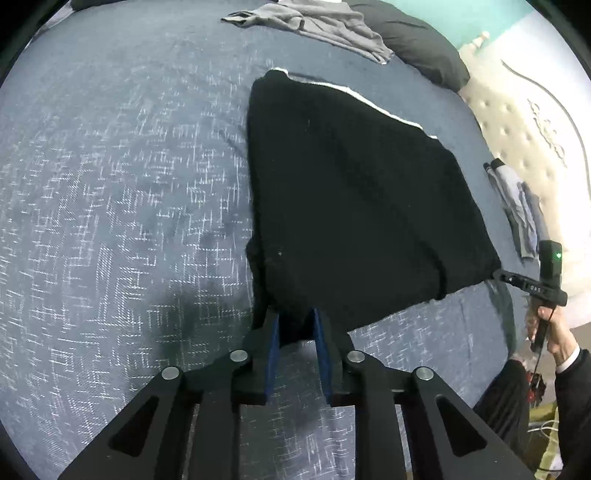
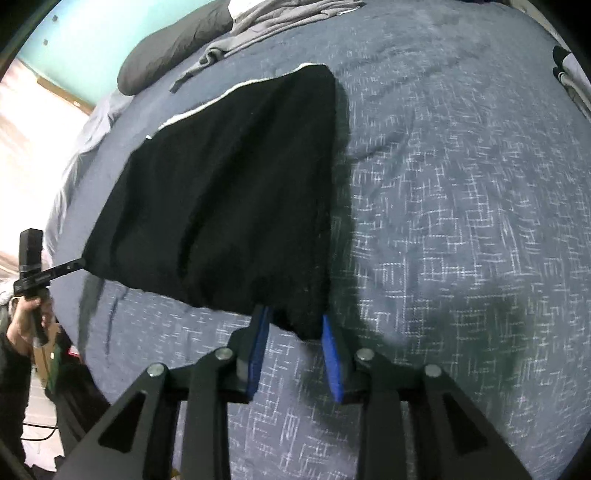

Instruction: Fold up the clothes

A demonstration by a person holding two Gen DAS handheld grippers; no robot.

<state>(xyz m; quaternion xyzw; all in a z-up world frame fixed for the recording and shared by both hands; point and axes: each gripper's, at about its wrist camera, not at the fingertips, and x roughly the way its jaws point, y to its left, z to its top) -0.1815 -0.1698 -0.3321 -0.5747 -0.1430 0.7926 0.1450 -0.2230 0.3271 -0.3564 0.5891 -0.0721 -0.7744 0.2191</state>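
My left gripper (image 1: 297,325) and right gripper (image 2: 295,328) hold the garment's (image 1: 354,195) near corners above the bed (image 1: 122,177); another garment (image 1: 314,22) and a pillow (image 1: 417,40) lie at its far edge.

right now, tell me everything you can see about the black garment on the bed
The black garment is a dark, soft, knit-looking piece with a thin white edge along its far side. It spreads over the blue patterned bedspread, far end resting flat, near edge lifted. The left gripper holds one near corner between blue-padded fingers; the right gripper holds the other.
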